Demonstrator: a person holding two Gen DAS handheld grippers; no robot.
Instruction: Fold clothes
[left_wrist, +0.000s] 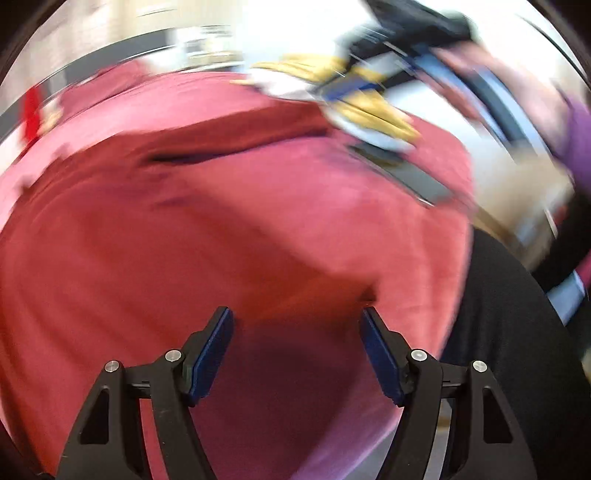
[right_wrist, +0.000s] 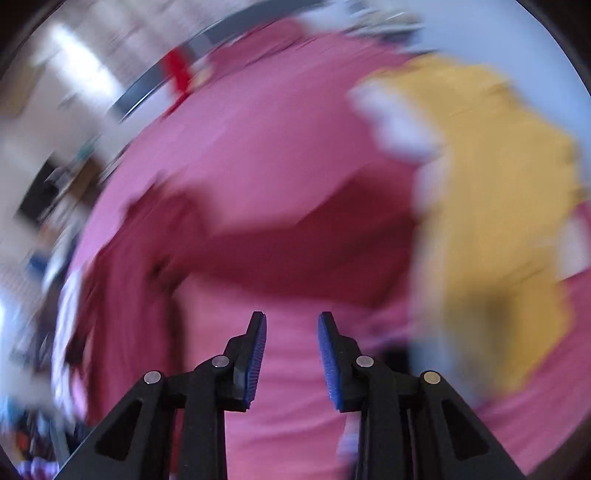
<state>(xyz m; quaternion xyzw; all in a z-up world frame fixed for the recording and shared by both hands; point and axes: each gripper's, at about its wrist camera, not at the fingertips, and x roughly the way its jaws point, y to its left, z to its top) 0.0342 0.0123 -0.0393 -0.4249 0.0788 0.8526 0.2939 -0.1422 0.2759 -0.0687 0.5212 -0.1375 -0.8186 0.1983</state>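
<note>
Cloth, a dark red garment (left_wrist: 236, 147), lies spread on the pink cover (left_wrist: 184, 240). The left gripper (left_wrist: 297, 332) is wide open and empty above it; the right gripper (right_wrist: 291, 332) is partly open, also empty. A yellow garment (right_wrist: 498, 203) beside it could snag by mistake. The cover's right edge (left_wrist: 461, 221) is near; blur hides more.

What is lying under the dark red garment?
The dark red garment lies on a pink cloth that shows all around it. Whatever is beneath that cloth is covered and cannot be seen.
</note>
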